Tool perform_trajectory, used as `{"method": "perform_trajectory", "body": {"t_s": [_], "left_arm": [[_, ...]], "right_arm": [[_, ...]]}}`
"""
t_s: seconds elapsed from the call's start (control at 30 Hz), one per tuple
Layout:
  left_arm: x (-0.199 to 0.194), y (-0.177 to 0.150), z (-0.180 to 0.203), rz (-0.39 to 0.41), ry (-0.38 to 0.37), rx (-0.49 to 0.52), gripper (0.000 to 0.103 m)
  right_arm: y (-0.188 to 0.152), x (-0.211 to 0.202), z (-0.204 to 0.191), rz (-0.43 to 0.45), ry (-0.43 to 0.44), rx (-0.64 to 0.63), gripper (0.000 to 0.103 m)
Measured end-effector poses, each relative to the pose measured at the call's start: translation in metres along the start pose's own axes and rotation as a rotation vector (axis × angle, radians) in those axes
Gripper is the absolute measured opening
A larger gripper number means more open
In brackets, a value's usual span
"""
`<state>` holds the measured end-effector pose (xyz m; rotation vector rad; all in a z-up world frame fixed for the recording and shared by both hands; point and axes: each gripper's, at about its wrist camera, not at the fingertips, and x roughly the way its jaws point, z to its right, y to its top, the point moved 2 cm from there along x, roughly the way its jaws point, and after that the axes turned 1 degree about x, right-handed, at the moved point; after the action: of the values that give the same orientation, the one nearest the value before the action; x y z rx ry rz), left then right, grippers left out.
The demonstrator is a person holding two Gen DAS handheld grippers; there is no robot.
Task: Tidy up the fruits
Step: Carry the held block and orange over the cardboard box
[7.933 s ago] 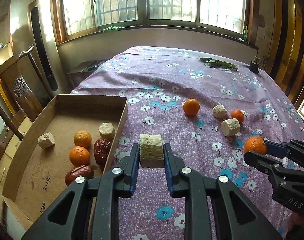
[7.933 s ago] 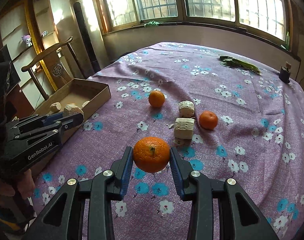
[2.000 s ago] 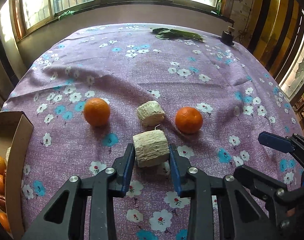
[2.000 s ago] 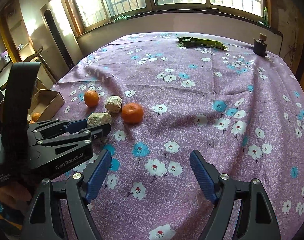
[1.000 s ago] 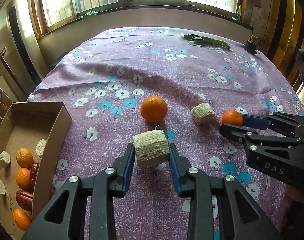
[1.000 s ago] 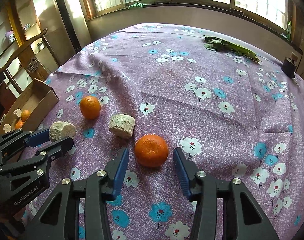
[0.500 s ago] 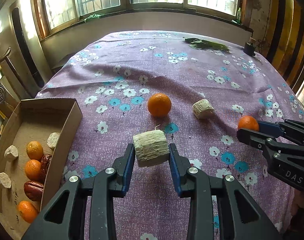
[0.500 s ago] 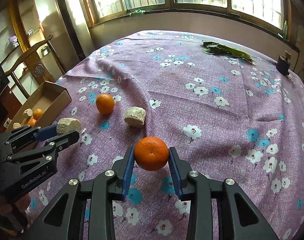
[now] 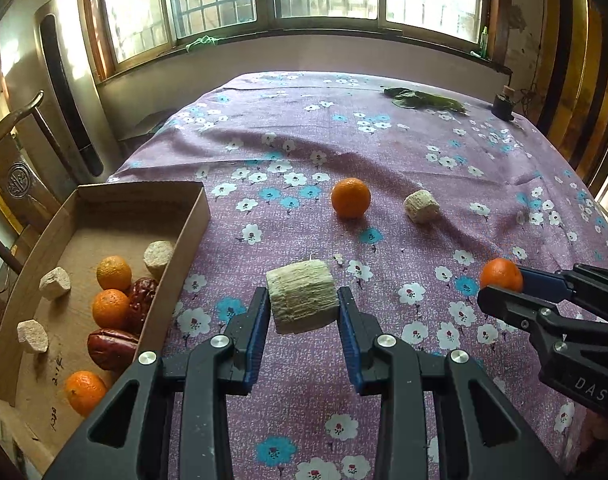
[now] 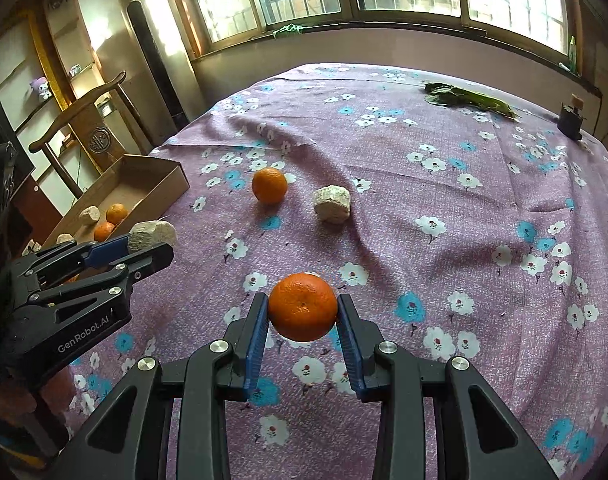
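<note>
My left gripper [image 9: 304,312] is shut on a pale corn-cob piece [image 9: 301,300], held above the purple flowered tablecloth just right of the cardboard box [image 9: 191,220]. The box holds several oranges, red dates and pale pieces. My right gripper [image 10: 302,314] is shut on an orange [image 10: 302,306] and holds it above the cloth. It also shows in the left wrist view [image 9: 501,275], at the right. One orange [image 9: 350,197] and one pale piece [image 9: 421,207] lie on the cloth beyond both grippers.
Green leaves [image 9: 424,100] and a small dark bottle [image 9: 503,105] lie at the table's far right. A wooden chair [image 10: 83,120] stands left of the table behind the box. Windows run along the far wall.
Both grippers have moved left toward the box with their loads. The box now shows larger in both views. The right gripper closed on the orange about a second ago and lifted it.
</note>
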<state>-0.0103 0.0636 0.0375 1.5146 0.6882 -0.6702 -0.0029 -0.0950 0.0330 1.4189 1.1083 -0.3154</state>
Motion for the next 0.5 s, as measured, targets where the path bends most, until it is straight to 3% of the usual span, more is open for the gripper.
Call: {"method": "perform_trajectory", "body": {"t_s": [0.5], "left_arm": [[-0.03,-0.009,-0.045,0.054,0.051,-0.05,0.033]], "right_arm": [[0.007,0.002,-0.06,-0.009,0.027,-0.108,0.037]]}}
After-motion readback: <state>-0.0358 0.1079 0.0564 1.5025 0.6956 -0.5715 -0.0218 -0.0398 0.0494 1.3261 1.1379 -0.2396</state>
